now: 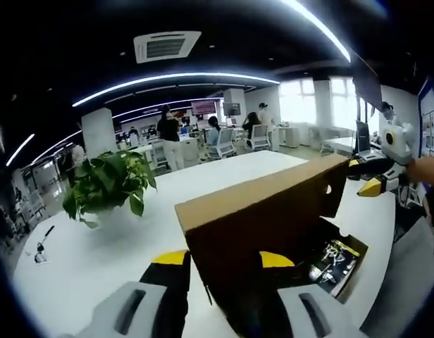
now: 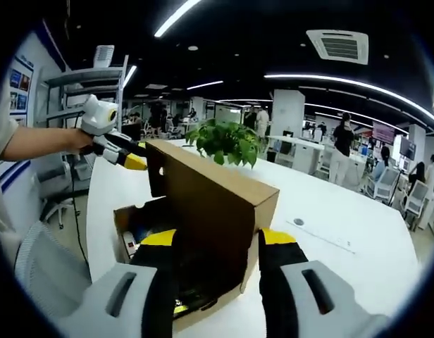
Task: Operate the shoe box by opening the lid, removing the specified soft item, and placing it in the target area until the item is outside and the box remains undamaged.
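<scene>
A brown cardboard shoe box stands on the white table (image 1: 83,260) with its lid (image 1: 266,211) swung up on edge. My left gripper (image 1: 224,260) has its jaws on either side of the lid's near end and looks shut on it. My right gripper (image 1: 365,176) holds the lid's far end. From the other side, my right gripper (image 2: 217,243) clamps the lid (image 2: 210,204), and my left gripper (image 2: 136,160) sits at its far corner. The box base (image 1: 347,274) lies open, with dark packaged contents (image 1: 333,257) that I cannot make out.
A potted green plant (image 1: 108,183) (image 2: 227,141) stands on the table just beyond the box. A small dark object (image 1: 41,246) lies near one table edge. A grey chair (image 2: 41,267) stands close by the box. People and desks fill the office behind.
</scene>
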Demonstrator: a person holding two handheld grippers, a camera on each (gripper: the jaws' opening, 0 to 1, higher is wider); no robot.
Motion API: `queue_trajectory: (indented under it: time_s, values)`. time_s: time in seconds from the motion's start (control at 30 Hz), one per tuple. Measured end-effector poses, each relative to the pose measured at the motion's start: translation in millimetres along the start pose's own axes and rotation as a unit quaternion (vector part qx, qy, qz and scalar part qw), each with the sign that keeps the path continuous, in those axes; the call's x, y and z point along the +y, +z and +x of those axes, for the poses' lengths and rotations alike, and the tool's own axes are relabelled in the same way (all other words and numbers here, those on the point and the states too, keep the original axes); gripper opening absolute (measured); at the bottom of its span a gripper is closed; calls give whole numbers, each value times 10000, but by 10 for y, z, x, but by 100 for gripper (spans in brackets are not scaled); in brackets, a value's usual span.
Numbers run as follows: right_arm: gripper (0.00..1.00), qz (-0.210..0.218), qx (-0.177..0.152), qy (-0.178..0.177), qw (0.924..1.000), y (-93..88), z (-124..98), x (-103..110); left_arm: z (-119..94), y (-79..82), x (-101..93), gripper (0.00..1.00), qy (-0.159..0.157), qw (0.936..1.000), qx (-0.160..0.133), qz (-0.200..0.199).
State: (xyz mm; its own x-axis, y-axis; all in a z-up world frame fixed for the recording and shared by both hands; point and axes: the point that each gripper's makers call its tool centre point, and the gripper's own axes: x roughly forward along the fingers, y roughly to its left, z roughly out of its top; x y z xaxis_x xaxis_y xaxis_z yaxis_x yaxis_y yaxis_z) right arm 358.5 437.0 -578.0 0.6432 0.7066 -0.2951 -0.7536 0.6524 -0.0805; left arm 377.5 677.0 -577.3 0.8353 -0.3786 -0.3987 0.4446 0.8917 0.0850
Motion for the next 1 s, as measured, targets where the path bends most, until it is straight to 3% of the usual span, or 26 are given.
queue_trajectory:
  time_s: [0.43, 0.83, 1.0]
  values:
    - [39, 77, -1, -140, 9999, 51, 192, -254, 250, 77, 259, 25, 248, 9987, -77, -430]
    - [35, 38, 69, -269, 9996, 34, 326, -436, 431, 83, 510, 3, 695, 9949, 38, -727]
    - [32, 137, 55, -390, 9991, 19, 371, -511, 478, 61, 526, 2, 634, 9933, 26, -966]
